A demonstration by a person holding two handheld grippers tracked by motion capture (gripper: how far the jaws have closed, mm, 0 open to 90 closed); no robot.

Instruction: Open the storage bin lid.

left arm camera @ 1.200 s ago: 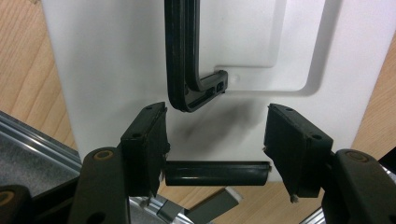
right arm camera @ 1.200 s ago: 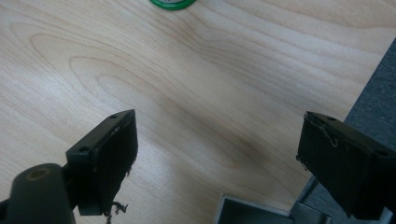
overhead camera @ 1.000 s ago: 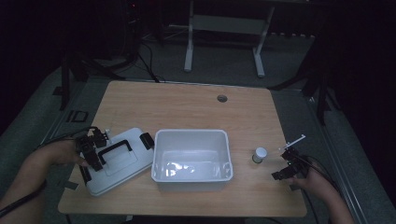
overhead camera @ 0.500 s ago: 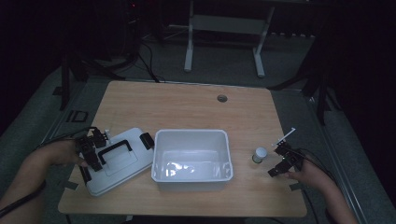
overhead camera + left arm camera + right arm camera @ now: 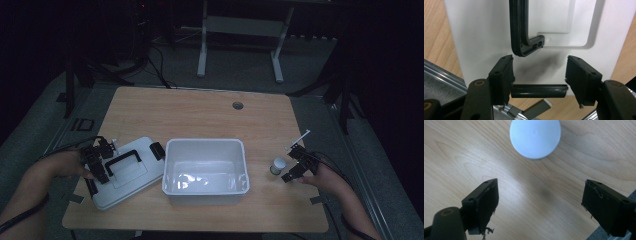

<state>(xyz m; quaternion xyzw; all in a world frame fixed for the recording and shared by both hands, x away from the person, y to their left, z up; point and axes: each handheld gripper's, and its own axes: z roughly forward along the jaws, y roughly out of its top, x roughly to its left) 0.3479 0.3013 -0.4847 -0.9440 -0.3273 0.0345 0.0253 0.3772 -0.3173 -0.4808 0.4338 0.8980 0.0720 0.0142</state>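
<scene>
A white lid [image 5: 131, 175] with a black handle [image 5: 520, 30] lies flat at the table's left. My left gripper [image 5: 97, 164] sits at its left end. In the left gripper view its jaws [image 5: 539, 72] are shut on the lid's black end latch [image 5: 539, 91], which spans the gap between them. An open white bin [image 5: 240, 150] stands in the middle with nothing visible inside. To its right stands a small bottle with a white cap [image 5: 278, 164] [image 5: 535, 137]. My right gripper [image 5: 290, 165] [image 5: 541, 187] is just right of the bottle, open wide, with bare wood between its jaws.
The wooden table [image 5: 200, 115] has a round cable hole [image 5: 238, 105] near its far edge. Its right edge runs close behind my right hand. A white metal stand [image 5: 240, 25] and cables lie on the dark floor beyond the table.
My right gripper has moved left, closer to the small bottle. The left gripper and the lid have stayed where they were.
</scene>
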